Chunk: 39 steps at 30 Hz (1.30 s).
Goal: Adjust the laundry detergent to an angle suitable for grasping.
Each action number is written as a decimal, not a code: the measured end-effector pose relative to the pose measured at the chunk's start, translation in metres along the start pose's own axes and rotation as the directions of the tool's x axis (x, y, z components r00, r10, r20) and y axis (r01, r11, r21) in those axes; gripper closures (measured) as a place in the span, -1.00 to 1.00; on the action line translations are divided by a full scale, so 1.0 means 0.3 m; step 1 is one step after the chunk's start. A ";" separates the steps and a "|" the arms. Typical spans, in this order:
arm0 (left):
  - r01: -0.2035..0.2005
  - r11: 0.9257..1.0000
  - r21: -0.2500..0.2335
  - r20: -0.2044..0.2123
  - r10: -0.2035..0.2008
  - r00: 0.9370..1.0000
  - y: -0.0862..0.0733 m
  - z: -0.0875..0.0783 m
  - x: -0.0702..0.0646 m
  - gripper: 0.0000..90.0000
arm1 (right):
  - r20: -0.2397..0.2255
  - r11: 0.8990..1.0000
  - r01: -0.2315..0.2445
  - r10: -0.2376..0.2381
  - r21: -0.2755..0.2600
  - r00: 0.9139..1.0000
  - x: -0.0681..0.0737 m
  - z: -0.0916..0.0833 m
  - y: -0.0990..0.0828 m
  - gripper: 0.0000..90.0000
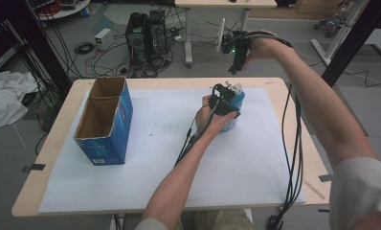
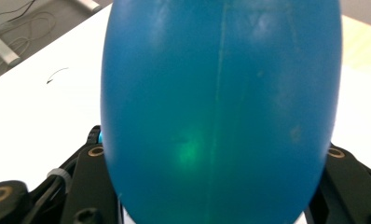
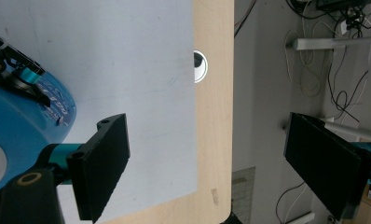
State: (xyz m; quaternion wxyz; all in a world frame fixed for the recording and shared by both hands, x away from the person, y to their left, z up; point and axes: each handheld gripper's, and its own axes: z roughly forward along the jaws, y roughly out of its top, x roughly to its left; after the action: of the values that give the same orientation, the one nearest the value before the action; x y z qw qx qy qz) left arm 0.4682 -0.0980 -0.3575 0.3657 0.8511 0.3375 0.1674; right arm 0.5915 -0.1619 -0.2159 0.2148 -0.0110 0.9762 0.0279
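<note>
- Blue rounded plastic container (image 1: 232, 111) stands upright at the counter's (image 1: 284, 143) centre-right, its long axis vertical, clamped between your left gripper's (image 1: 225, 102) fingers.
- Your right gripper (image 1: 236, 67) hovers at its 12 o'clock, fingers spread and empty.
- Left hand is nearer.

High view: even, dimmish room light, no hard shadows; white sheet (image 1: 145, 143) brightest, floor behind murky, soft detail thruout. Left gripper view: blue container (image 2: 221, 107) so close it's blurry, w/ a green glow reflected low on its surface; table behind washed out near white. Right gripper view: sharper, sheet a bit overexposed, black jaws near featureless, slight softness at the edges
</note>
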 end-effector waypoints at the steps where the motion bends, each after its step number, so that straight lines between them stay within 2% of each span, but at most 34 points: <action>1: 0.019 1.000 0.002 -0.003 -0.019 1.000 0.002 0.004 0.002 0.00 | 0.001 1.000 0.000 0.000 0.000 1.000 0.000 -0.001 0.000 -0.70; 2: 0.025 1.000 0.003 -0.007 -0.025 1.000 0.002 0.004 0.002 0.00 | -0.003 1.000 0.003 -0.003 -0.002 1.000 -0.002 0.003 0.000 -0.70; 3: -0.011 1.000 -0.003 0.009 0.011 1.000 -0.001 -0.017 0.005 0.00 | -0.003 1.000 -0.005 0.004 -0.002 1.000 -0.002 0.001 0.000 -0.70; 4: 0.013 1.000 0.001 -0.001 -0.013 1.000 0.000 0.002 0.003 0.00 | 0.000 1.000 -0.006 0.006 -0.014 1.000 -0.002 -0.013 -0.006 -0.70; 5: -0.014 1.000 0.004 0.002 0.014 1.000 -0.001 -0.010 0.001 0.00 | -0.003 1.000 0.003 -0.003 -0.002 1.000 -0.001 0.002 0.000 -0.70; 6: -0.056 0.998 -0.023 0.056 0.057 0.997 0.001 -0.079 0.018 0.00 | 0.001 1.000 -0.007 0.007 -0.009 1.000 -0.002 -0.010 -0.006 -0.70; 7: -0.051 0.998 -0.023 0.052 0.052 0.997 0.001 -0.075 0.017 0.00 | -0.001 1.000 -0.007 0.007 -0.016 1.000 0.001 -0.021 -0.006 -0.70; 8: -0.068 0.997 -0.027 0.079 0.069 0.994 -0.001 -0.103 0.028 0.00 | -0.001 1.000 -0.008 0.008 -0.014 1.000 0.001 -0.021 -0.006 -0.70; 9: -0.036 0.999 -0.017 0.042 0.037 0.998 0.002 -0.059 0.014 0.00 | 0.000 1.000 -0.009 0.009 -0.018 1.000 0.002 -0.026 -0.004 -0.70; 10: -0.090 0.995 -0.042 0.129 0.095 0.987 -0.013 -0.154 0.053 0.00 | -0.003 1.000 -0.012 0.012 -0.009 1.000 0.001 -0.018 -0.007 -0.70; 11: -0.057 0.998 -0.029 0.066 0.059 0.996 0.000 -0.088 0.020 0.00 | 0.000 1.000 -0.010 0.010 -0.024 1.000 0.005 -0.034 -0.004 -0.70; 12: -0.116 0.992 -0.041 0.154 0.121 0.981 -0.027 -0.190 0.068 0.00 | -0.001 1.000 -0.010 0.010 -0.017 1.000 0.002 -0.024 -0.005 -0.70; 13: -0.101 0.994 -0.043 0.140 0.106 0.984 -0.019 -0.170 0.060 0.00 | -0.001 1.000 -0.006 0.006 -0.023 1.000 0.008 -0.038 -0.004 -0.70; 14: -0.041 0.999 -0.021 0.048 0.042 0.998 0.001 -0.068 0.015 0.00 | 0.001 1.000 -0.009 0.009 -0.023 1.000 0.007 -0.036 -0.004 -0.70; 15: -0.112 0.993 -0.044 0.155 0.117 0.981 -0.030 -0.194 0.068 0.00 | -0.001 1.000 -0.009 0.009 -0.013 1.000 0.001 -0.020 -0.007 -0.70; 16: -0.125 0.991 -0.042 0.164 0.131 0.978 -0.040 -0.214 0.074 0.00 | 0.000 1.000 -0.006 0.006 -0.023 1.000 0.008 -0.039 -0.004 -0.70; 17: -0.119 0.992 -0.041 0.156 0.124 0.980 -0.031 -0.198 0.071 0.00 | 0.000 1.000 -0.009 0.009 -0.026 1.000 0.009 -0.043 -0.004 -0.70; 18: -0.173 0.984 -0.033 0.206 0.176 0.963 -0.081 -0.279 0.092 0.00 | 0.000 1.000 -0.007 0.007 -0.024 1.000 0.008 -0.039 -0.004 -0.70; 20: -0.185 0.982 -0.038 0.216 0.189 0.958 -0.092 -0.292 0.095 0.00 | 0.006 0.999 -0.020 0.021 -0.042 1.000 0.007 -0.059 -0.005 -0.70; 21: -0.194 0.980 -0.043 0.233 0.198 0.952 -0.110 -0.309 0.101 0.00 | 0.004 0.999 -0.019 0.019 -0.041 1.000 0.008 -0.059 -0.004 -0.70; 22: -0.145 0.989 -0.034 0.179 0.149 0.973 -0.056 -0.243 0.082 0.00 | 0.006 0.999 -0.015 0.015 -0.039 1.000 0.012 -0.059 0.001 -0.70; 23: -0.189 0.981 -0.040 0.226 0.193 0.955 -0.102 -0.302 0.099 0.00 | 0.001 0.999 -0.016 0.016 -0.038 1.000 0.008 -0.051 -0.006 -0.70; 25: -0.220 0.974 -0.058 0.275 0.228 0.934 -0.153 -0.340 0.106 0.00 | 0.005 0.999 -0.008 0.008 -0.035 1.000 0.015 -0.057 0.006 -0.70; 27: -0.226 0.972 -0.068 0.291 0.236 0.927 -0.169 -0.350 0.107 0.00 | 0.007 0.999 0.002 -0.001 -0.034 1.000 0.021 -0.057 0.019 -0.70; 28: -0.159 0.987 -0.031 0.197 0.162 0.967 -0.071 -0.265 0.088 0.00 | 0.006 0.999 0.004 -0.003 -0.035 1.000 0.020 -0.057 0.020 -0.70; 29: -0.250 0.965 -0.081 0.313 0.263 0.913 -0.201 -0.374 0.104 0.00 | 0.005 0.999 -0.020 0.020 -0.042 1.000 0.007 -0.056 -0.006 -0.70; 30: -0.143 0.989 -0.034 0.172 0.146 0.974 -0.048 -0.232 0.079 0.00 | 0.005 0.999 0.003 -0.003 -0.035 1.000 0.023 -0.058 0.029 -0.70; 31: -0.262 0.962 -0.079 0.323 0.273 0.906 -0.212 -0.382 0.105 0.00 | -0.001 0.999 -0.013 0.013 -0.033 1.000 0.008 -0.048 -0.005 -0.70; 32: -0.153 0.988 -0.033 0.186 0.157 0.970 -0.063 -0.255 0.085 0.00 | 0.005 0.999 0.008 -0.008 -0.037 1.000 0.025 -0.057 0.031 -0.70; 33: -0.279 0.957 -0.078 0.332 0.288 0.898 -0.226 -0.391 0.107 0.00 | 0.004 0.999 -0.019 0.019 -0.040 1.000 0.007 -0.053 -0.006 -0.70; 34: -0.276 0.958 -0.079 0.335 0.286 0.898 -0.231 -0.393 0.106 0.00 | 0.005 0.999 0.007 -0.007 -0.033 1.000 0.025 -0.057 0.032 -0.70; 36: -0.304 0.950 -0.074 0.360 0.310 0.880 -0.275 -0.412 0.114 0.00 | 0.006 1.000 0.005 -0.005 -0.031 1.000 0.026 -0.056 0.033 -0.70; 38: -0.305 0.949 -0.080 0.369 0.312 0.875 -0.288 -0.418 0.111 0.00 | 0.005 1.000 0.003 -0.003 -0.029 1.000 0.026 -0.057 0.032 -0.70; 39: -0.299 0.951 -0.075 0.358 0.306 0.882 -0.272 -0.410 0.113 0.00 | 0.006 1.000 0.003 -0.003 -0.029 1.000 0.026 -0.057 0.033 -0.70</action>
State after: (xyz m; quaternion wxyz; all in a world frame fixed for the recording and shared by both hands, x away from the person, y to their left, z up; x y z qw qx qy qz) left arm 0.3901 0.0296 -0.3330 0.3988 0.9062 0.1253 0.0643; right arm 0.5771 -0.1532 -0.2032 0.2173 -0.0155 0.9751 0.0419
